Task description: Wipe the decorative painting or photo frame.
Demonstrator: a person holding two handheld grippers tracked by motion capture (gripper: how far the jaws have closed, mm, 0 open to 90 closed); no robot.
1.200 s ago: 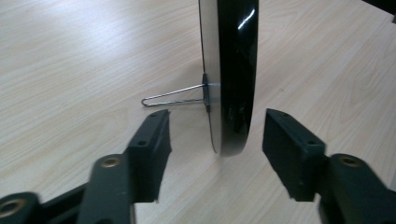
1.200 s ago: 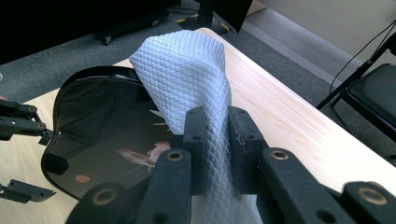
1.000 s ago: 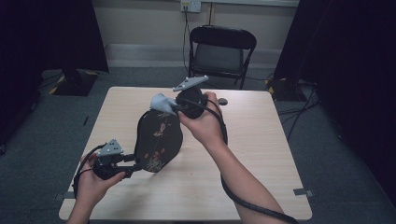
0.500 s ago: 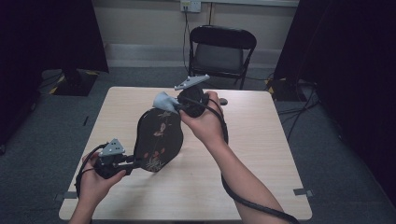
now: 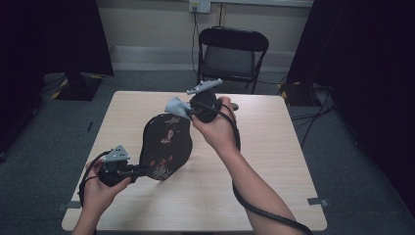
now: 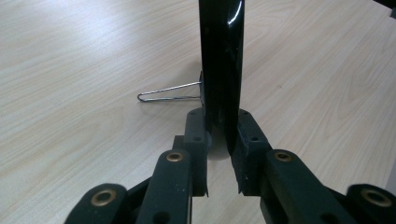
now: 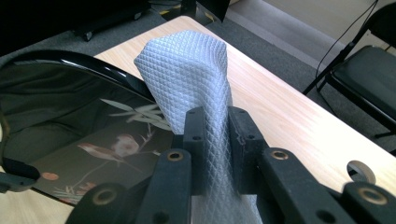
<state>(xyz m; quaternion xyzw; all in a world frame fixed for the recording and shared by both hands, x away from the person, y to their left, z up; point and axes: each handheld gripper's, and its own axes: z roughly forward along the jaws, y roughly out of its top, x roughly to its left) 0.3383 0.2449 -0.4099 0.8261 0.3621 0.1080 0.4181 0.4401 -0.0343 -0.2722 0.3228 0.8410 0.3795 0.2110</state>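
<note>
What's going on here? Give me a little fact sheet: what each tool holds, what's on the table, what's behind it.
Left gripper: shut on the lower edge of the black plate, held tilted up off the table
Right gripper: shut on the grey cloth, which lies against the plate's top edge
Plate decoration: bird and leafy sprigs
Plate back: thin wire loop sticking out sideways
Behind the table: black folding chair
Apparent activity: wiping the plate with the cloth
</note>
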